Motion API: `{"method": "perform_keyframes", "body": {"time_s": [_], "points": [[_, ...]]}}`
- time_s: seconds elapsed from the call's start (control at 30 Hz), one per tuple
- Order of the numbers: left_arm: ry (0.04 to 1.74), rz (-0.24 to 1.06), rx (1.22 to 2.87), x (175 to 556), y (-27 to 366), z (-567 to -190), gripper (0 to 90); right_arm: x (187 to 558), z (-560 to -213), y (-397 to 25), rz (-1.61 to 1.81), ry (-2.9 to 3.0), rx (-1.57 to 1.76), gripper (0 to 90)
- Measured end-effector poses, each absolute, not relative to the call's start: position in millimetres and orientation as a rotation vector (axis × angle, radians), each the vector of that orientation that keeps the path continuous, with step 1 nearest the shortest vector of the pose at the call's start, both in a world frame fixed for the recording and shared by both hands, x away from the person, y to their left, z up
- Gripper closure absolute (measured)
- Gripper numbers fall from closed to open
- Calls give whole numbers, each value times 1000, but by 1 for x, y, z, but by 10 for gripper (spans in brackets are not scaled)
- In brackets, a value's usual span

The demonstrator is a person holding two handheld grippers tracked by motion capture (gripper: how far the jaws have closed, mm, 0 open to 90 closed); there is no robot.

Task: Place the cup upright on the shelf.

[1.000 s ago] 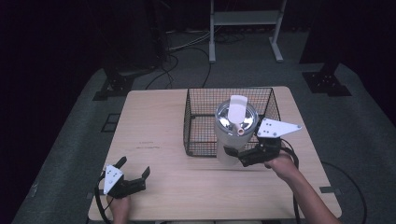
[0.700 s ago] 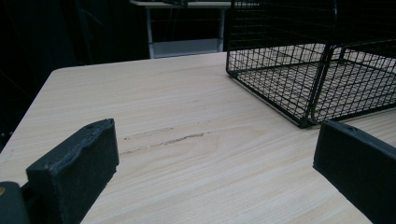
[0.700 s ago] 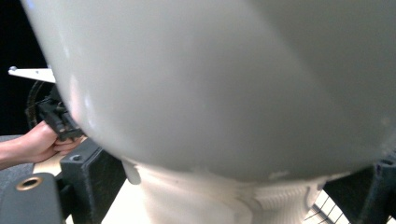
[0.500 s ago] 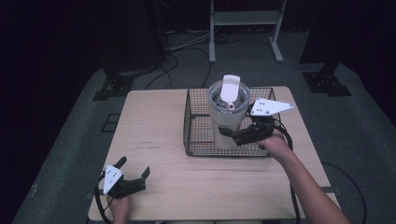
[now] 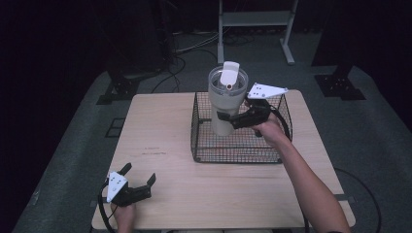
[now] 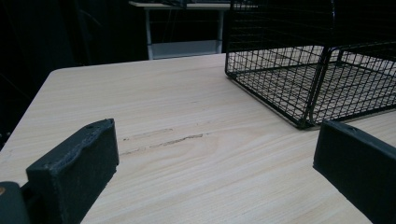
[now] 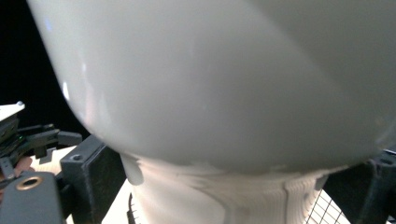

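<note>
My right gripper (image 5: 227, 118) pinches the tumbler (image 5: 226, 101) upright above the basket (image 5: 233, 150) near the table's far edge; I should lower it straight, clearing the wires. My left gripper (image 5: 138, 180) rests spread at the near-left corner.

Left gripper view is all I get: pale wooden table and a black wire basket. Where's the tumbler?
Observer: The tall off-white tumbler with a clear lid is clamped in the right gripper, upright above the black wire basket.
Operator: Grip placement?
Observer: The black jaws pinch the narrower lower section, below the wide body, per the right gripper view.
Operator: And my gripper?
Observer: The left gripper sits open and empty at the near left corner of the pale wooden table.
</note>
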State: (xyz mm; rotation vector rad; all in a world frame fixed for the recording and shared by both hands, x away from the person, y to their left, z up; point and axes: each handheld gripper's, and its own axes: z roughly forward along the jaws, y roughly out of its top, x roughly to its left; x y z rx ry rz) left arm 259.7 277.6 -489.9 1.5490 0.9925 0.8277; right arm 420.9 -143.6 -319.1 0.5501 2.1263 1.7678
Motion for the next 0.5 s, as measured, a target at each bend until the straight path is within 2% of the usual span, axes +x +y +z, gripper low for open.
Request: {"method": "perform_keyframes", "body": {"time_s": [0.5], "points": [[987,826,1540,259,279,-490,0,456,-344,-137,1775,2143,591,94]]}}
